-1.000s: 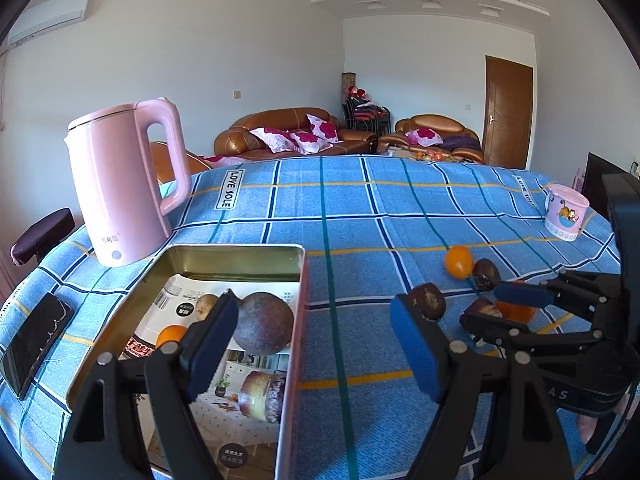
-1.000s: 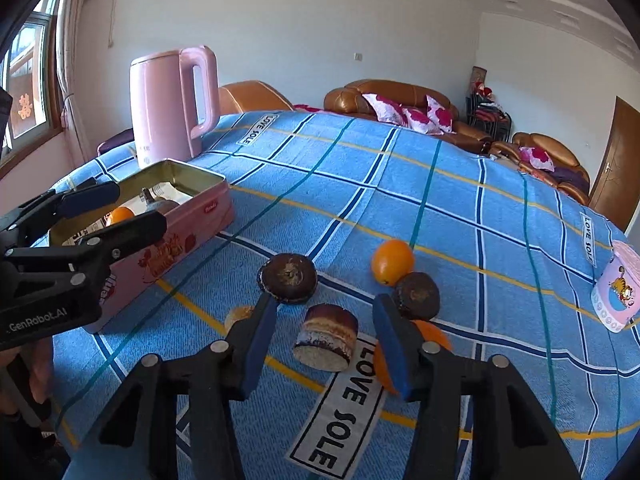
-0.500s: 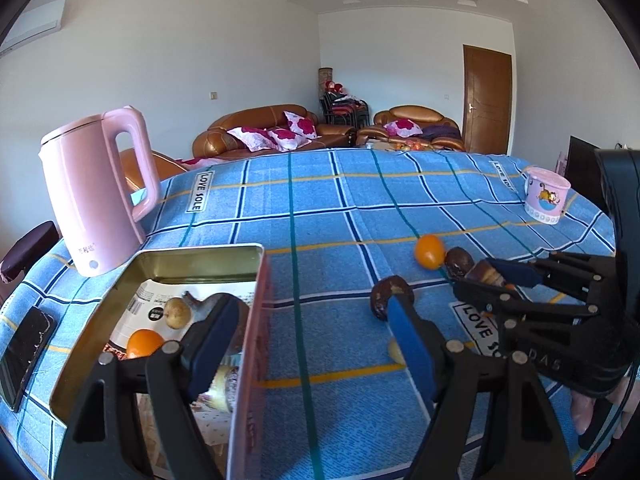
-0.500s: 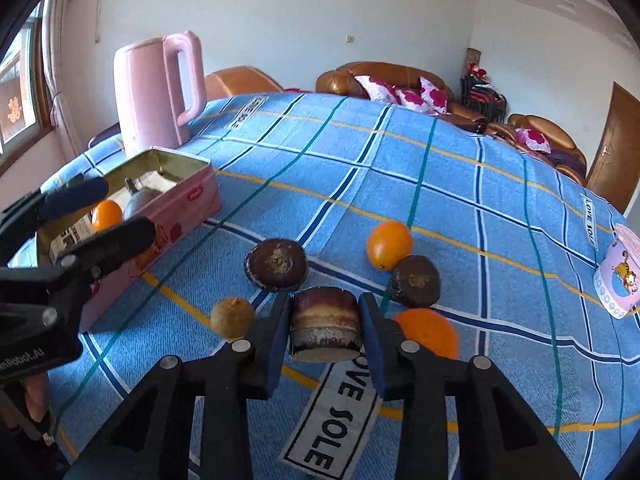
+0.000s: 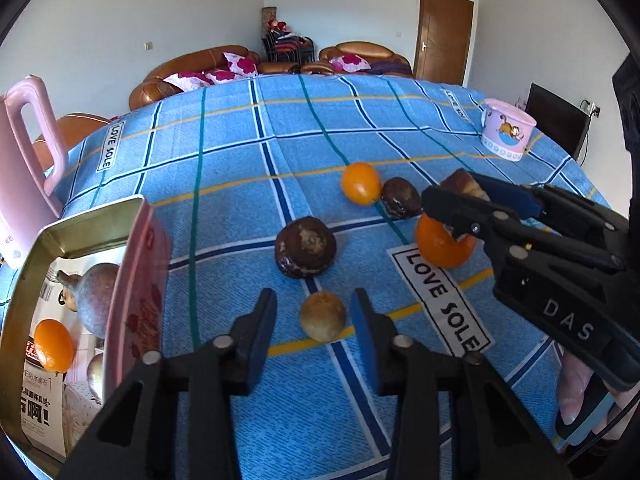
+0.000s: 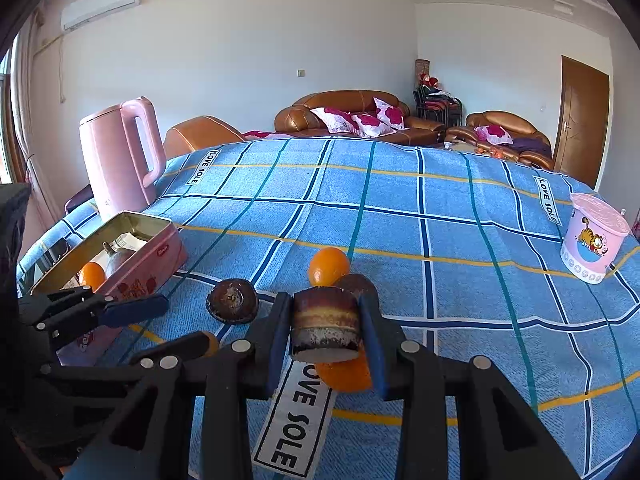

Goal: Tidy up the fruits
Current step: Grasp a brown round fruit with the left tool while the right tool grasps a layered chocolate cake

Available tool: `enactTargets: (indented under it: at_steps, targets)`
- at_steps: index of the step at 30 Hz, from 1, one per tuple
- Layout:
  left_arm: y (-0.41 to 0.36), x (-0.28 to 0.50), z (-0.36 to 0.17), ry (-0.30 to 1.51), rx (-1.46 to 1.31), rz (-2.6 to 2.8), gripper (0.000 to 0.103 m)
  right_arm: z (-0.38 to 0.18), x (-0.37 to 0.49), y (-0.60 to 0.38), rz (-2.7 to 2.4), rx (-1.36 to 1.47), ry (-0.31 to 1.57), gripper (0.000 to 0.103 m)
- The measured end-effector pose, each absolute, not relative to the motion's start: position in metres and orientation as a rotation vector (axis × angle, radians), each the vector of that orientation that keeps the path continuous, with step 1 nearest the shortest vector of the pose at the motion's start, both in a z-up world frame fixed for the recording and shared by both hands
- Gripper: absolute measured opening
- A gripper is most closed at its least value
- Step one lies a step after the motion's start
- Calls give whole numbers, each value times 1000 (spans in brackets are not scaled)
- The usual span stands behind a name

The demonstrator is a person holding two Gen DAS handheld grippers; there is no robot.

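Left gripper (image 5: 313, 297): the jaws have just been closing and now stand narrow. It points down at the blue checked cloth (image 5: 240, 152), with the small tan fruit (image 5: 322, 316) lying between the tips. A sliver of cloth shows on each side of that fruit, so I can't tell if the pads touch it.

Right gripper (image 6: 324, 299): the jaws have just been closing and are clamped on the layered brown chunk (image 6: 325, 324), one pad pressed flat on each side. The chunk is held off the cloth, above the big orange (image 6: 344, 374).

Loose on the cloth:
- The dark round fruit (image 5: 306, 246) is just beyond the tan one.
- The small orange (image 5: 360, 183) touches the dark shrivelled fruit (image 5: 400, 198) farther back.
- The big orange sits beside the "LOVE SOLE" label, partly behind the right gripper's fingers.

The pink tin (image 5: 136, 280) stands open at the left, near the left gripper. Inside it, on printed paper, are an orange fruit (image 5: 53, 345) and a grey-purple round fruit (image 5: 96, 300).

The pink kettle (image 6: 120, 156) stands behind the tin. The cartoon mug (image 5: 506, 130) is at the far right edge, well apart from the fruit.
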State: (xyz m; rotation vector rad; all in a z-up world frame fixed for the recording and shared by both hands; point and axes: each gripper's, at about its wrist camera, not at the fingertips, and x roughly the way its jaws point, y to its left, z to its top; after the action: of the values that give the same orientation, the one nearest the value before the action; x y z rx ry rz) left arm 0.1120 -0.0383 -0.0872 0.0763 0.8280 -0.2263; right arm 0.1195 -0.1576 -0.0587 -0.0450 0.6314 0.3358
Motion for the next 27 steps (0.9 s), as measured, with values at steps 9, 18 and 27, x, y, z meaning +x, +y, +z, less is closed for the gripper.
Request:
enactTargets:
  at_steps: [9, 18, 27]
  targets:
    - [-33, 106, -80, 774, 60, -195, 26, -60, 118, -159, 355, -48, 633, 36]
    - [-26, 97, -69, 680, 49, -131, 26, -59, 115, -156, 395, -58, 616, 36]
    - [-18, 88, -61, 605, 25, -89, 26, -55, 108, -156, 420, -57, 576, 37]
